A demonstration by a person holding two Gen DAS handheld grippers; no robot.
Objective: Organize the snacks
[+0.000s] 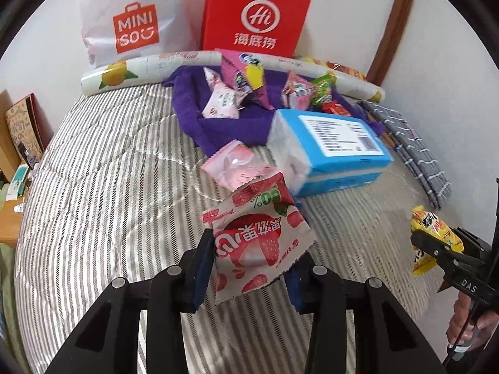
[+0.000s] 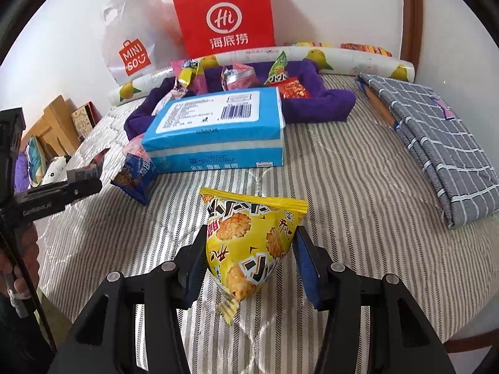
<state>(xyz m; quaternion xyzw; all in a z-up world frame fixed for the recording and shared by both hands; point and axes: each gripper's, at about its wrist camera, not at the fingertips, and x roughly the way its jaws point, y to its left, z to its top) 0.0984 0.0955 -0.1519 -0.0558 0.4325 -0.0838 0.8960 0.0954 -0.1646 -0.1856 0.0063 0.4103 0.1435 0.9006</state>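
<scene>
Striped bedspread point(image 1: 103, 168), 2 grippers above it. Left gripper point(image 1: 252, 268) clamps a strawberry packet point(image 1: 255, 243). Right gripper point(image 2: 249, 258) clamps a yellow cracker packet point(image 2: 249, 240).

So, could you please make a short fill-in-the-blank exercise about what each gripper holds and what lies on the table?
1. The left gripper holds a snack packet printed with ______ fruit.
2. The right gripper holds a ______ cracker packet.
3. The blue tissue pack lies partly on a ______ towel.
4. Behind the towel stands a red paper ______.

Missing words: strawberry; yellow; purple; bag
</scene>
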